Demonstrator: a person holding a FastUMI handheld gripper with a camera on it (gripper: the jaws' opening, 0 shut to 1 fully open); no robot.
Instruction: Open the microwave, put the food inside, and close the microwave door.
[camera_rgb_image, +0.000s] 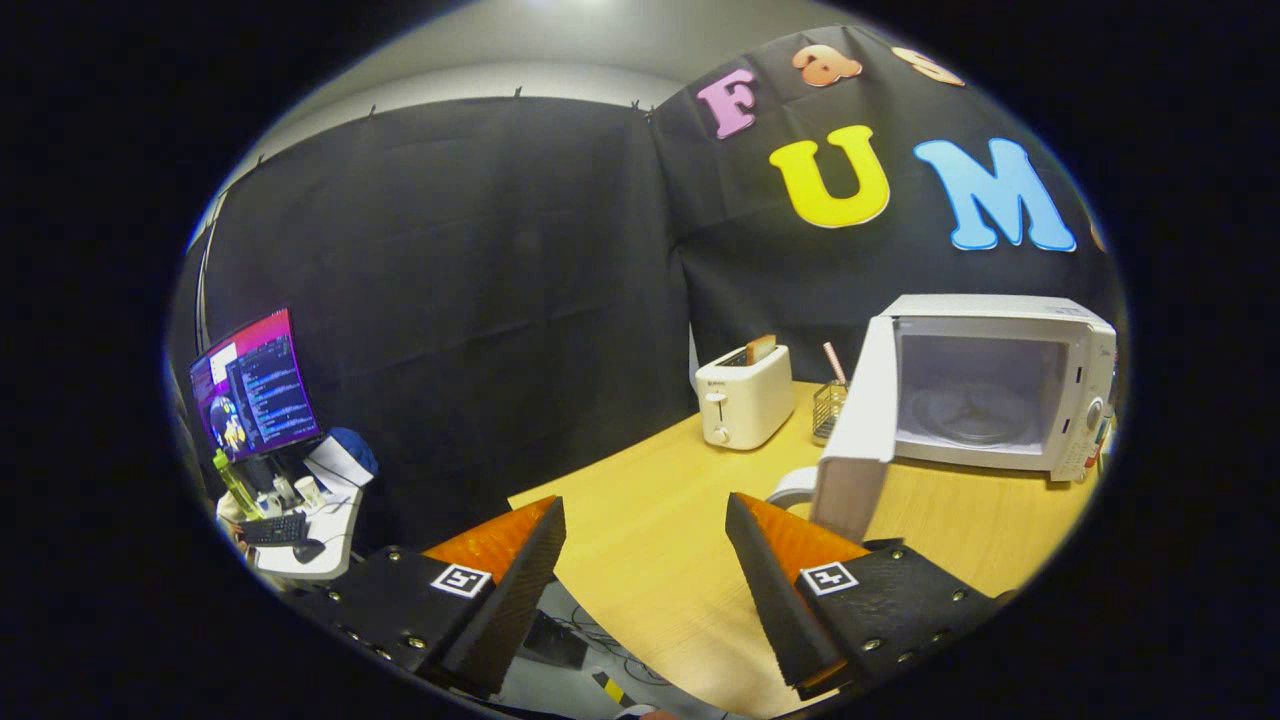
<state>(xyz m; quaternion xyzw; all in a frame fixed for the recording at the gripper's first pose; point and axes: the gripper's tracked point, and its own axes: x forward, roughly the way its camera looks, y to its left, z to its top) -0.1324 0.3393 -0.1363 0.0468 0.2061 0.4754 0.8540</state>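
A white microwave (1000, 385) stands on the wooden table (660, 530), beyond my fingers and to the right. Its door (858, 425) is swung wide open toward me, and the cavity with its glass turntable (968, 410) holds nothing. A white rounded object (793, 487), maybe a cup or plate rim, peeks out from behind the lower edge of the door. My gripper (645, 535) hovers over the near edge of the table, open, with nothing between its fingers.
A white toaster (745, 397) with a slice sticking up stands left of the microwave. A wire holder (830, 408) with a striped straw sits between them. Off the table to the left is a desk with a monitor (255, 385) and keyboard (272, 528).
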